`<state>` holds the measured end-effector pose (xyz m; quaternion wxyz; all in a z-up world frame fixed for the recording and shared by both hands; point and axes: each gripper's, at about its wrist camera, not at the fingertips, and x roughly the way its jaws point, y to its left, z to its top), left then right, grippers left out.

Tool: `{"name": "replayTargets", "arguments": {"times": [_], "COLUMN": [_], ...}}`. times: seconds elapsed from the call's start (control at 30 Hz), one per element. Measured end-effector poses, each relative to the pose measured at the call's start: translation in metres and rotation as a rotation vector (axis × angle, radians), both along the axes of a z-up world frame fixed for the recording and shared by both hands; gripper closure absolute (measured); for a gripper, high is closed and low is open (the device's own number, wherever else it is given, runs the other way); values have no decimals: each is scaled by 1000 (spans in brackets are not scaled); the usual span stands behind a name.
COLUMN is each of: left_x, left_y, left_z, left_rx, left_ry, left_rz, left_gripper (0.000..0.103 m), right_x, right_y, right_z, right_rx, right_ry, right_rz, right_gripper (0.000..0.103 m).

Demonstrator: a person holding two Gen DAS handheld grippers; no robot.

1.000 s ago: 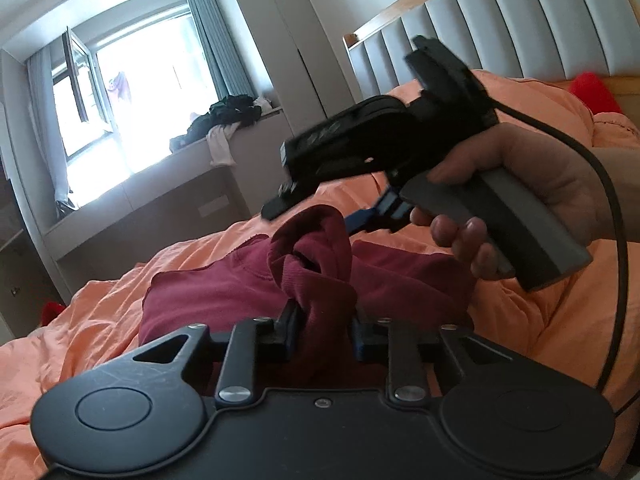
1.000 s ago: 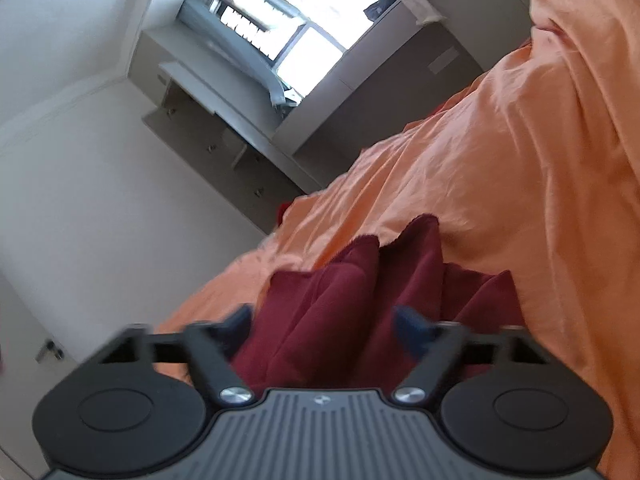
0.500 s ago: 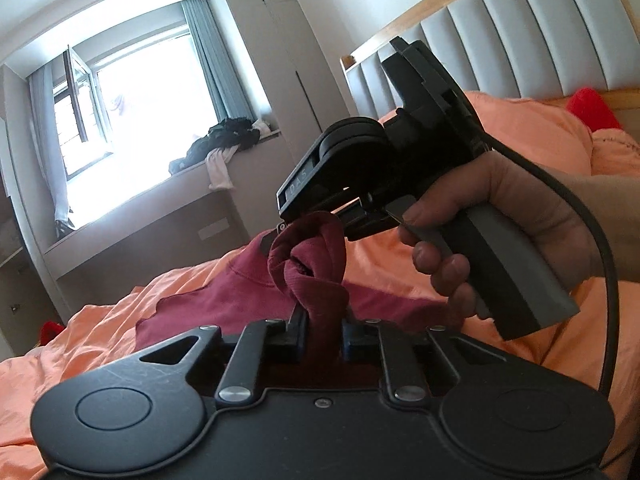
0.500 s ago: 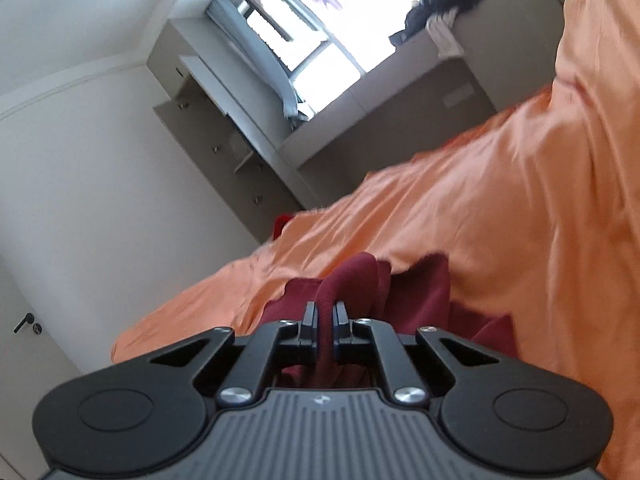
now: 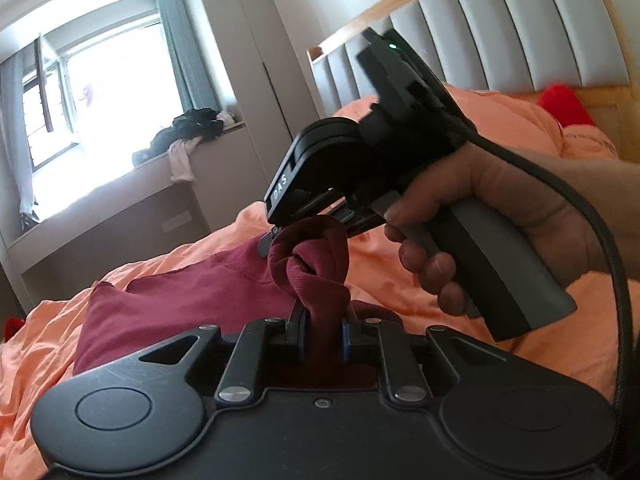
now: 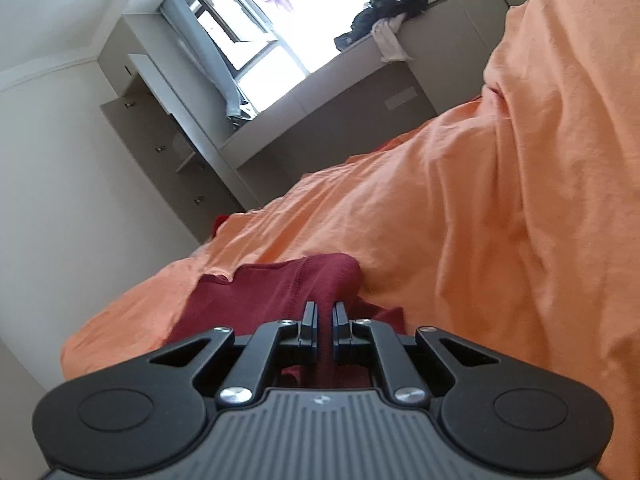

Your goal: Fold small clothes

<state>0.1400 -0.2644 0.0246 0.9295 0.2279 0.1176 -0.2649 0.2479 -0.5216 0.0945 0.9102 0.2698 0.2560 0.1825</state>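
A dark red garment (image 5: 192,300) lies on the orange bedsheet (image 5: 40,340). My left gripper (image 5: 323,330) is shut on a bunched, twisted fold of the garment, which rises above its fingers. My right gripper (image 5: 308,236), held in a hand, meets the top of that same fold just above the left gripper. In the right wrist view the right gripper (image 6: 324,326) is shut on a fold of the red garment (image 6: 256,300), whose rest spreads to the left on the orange sheet (image 6: 460,240).
A grey padded headboard (image 5: 500,40) and a red pillow (image 5: 564,104) are at the back right. A window ledge (image 5: 120,176) with a pile of dark clothes (image 5: 188,128) runs along the far wall. A cable (image 5: 592,220) trails from the right gripper's handle.
The right gripper went from open to shut on the garment's fold. It moved in close above the left gripper, and both lifted the bunched fold.
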Motion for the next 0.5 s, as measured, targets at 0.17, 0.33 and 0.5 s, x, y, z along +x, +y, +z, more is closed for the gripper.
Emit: {"name": "replayTargets", "arguments": {"times": [0.17,0.33,0.5], "left_x": [13,21,22], "left_y": [8,27,45], "left_z": [7,22,40], "left_rx": [-49,-183,-226], "left_ry": [95,251,285], "left_rz": [-8,-71,-29], "left_gripper": [79,63,38], "right_x": [4,2,2], "right_y": [-1,-2,-2], "right_z": [-10,-12,-12], "right_rx": [11,4,2], "right_ry": [66,66,71], "right_rz": [7,3,0], "right_gripper": [94,94,93]}}
